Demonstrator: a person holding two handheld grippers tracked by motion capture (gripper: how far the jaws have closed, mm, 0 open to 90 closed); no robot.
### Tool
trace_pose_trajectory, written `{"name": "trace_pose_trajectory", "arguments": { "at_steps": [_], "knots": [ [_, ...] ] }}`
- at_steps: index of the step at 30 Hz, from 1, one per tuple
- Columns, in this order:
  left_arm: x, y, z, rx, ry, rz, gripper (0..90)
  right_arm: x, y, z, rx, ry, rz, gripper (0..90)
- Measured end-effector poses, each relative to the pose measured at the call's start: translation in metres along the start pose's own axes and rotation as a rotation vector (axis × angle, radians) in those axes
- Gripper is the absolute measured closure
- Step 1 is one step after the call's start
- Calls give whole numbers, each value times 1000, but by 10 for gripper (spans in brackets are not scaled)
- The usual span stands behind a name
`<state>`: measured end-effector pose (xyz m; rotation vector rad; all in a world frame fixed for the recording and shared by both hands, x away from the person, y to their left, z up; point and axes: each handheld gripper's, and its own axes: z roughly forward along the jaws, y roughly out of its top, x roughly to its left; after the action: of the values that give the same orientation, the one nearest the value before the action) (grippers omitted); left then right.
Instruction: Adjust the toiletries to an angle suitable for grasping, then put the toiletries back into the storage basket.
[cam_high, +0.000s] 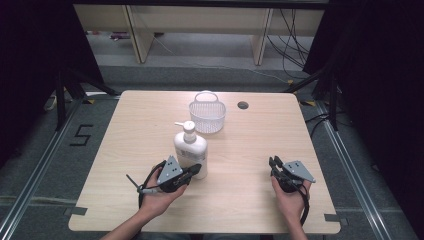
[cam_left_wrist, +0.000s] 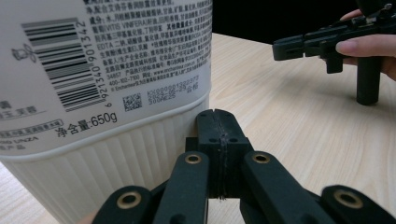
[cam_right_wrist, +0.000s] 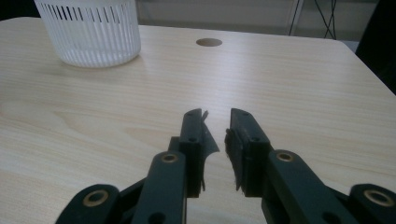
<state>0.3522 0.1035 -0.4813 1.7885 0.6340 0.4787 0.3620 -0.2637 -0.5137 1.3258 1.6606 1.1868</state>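
While your left tool (cam_high: 194, 169) is sitting with its jaws pressed fully together beside the lotion bottle (cam_high: 190, 146), nothing is being gripped yet. The left gripper view is showing the closed tips just beside the bottle's ribbed lower wall (cam_left_wrist: 140, 149), on its near right side; whether they are actually touching it I can't tell. The bottle is standing upright mid-bench (cam_high: 250, 150), pump on top, with the white basket (cam_high: 207, 116) standing behind it, apart, toward the far edge.

Your right tool (cam_right_wrist: 218, 122) is hovering over bare bench at the right, well apart from the bottle, jaws slightly parted and holding nothing.

Step, as I'm judging it: you're approaching the bottle, grasp not started. Likely goal is moving it toward the basket, but that's a guess.

Next move is calling for this: you're needing to open the left tool wide, since the bottle body is broad, then straddle the body and close. Watch the tip-over risk, because a closed tool nudging low on a tall bottle could be pushing it over or sliding it.
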Motion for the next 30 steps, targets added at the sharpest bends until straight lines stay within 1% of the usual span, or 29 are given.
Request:
{"name": "trace_pose_trajectory", "arguments": {
  "at_steps": [1, 3, 4, 5, 7, 8, 9, 11, 12, 13, 14, 16, 17, 18, 20, 21, 22, 23, 24, 25, 26, 28, 29, 30],
  "knots": [
    [0, 0, 1, -4, 1, -2, 894, -1, 0, 0, -3, 0, -9, 755],
    [1, 0, 2, 2, 2, 2, 894, -1, 0, 0, 3, 1, -4, 753],
    [1, -1, 4, -7, -1, -2, 894, -3, 0, 1, -10, -1, -26, 751],
    [2, 0, 3, 4, 5, -2, 894, -2, 1, 0, 1, 3, -11, 749],
    [2, 0, 3, 1, 7, 1, 894, -3, 1, 0, 2, 7, -18, 739],
    [2, 0, 4, -10, 3, 0, 893, -2, 1, 0, -1, 8, -15, 736],
    [2, 1, 2, -7, 9, 8, 880, -3, 0, -1, -8, 5, -19, 726],
    [2, 2, -2, -17, 10, 10, 864, -2, 0, -1, -4, 5, -18, 720],
    [3, 2, -3, -27, 8, 9, 845, -2, 0, -2, 9, 19, -6, 713],
    [4, 2, -8, -31, 14, 7, 834, 1, -1, -2, -4, 10, 17, 708],
    [5, 1, -11, -41, 14, 2, 813, 1, -1, -1, -18, 14, 18, 701],
    [7, 0, -19, -43, 15, -4, 784, -1, -1, -2, -11, 27, 5, 689],
    [8, -1, -23, -38, 17, -11, 771, -3, -1, -1, -29, 16, -16, 684],
    [9, -2, -27, -37, 22, -14, 754, -3, 0, -2, -17, 18, -13, 678],
    [12, -5, -35, -45, 38, -31, 721, -3, 0, -2, -17, 18, -14, 664],
    [16, -9, -45, -47, 65, -47, 700, -3, -1, -1, -23, 16, -19, 655],
    [16, -9, -45, -47, 65, -47, 686, -3, -1, -1, -23, 16, -19, 655],
    [17, -11, -48, -48, 78, -54, 686, -2, -1, -1, -17, 9, -10, 649],
    [19, -13, -52, -52, 88, -67, 659, -2, -1, 0, -14, 20, -4, 636],
    [21, -15, -53, -65, 88, -78, 628, -2, 0, -1, -3, 18, -1, 616],
    [22, -16, -56, -60, 105, -87, 608, -1, 0, -1, 0, 14, 13, 603],
    [24, -20, -58, -66, 128, -99, 558, -4, 0, 1, 3, 29, 3, 577],
    [24, -22, -59, -70, 139, -107, 535, -4, 0, 0, -5, 14, -8, 565],
    [25, -23, -57, -86, 141, -116, 513, -5, 1, -1, 8, 11, -12, 554]
  ]
}}
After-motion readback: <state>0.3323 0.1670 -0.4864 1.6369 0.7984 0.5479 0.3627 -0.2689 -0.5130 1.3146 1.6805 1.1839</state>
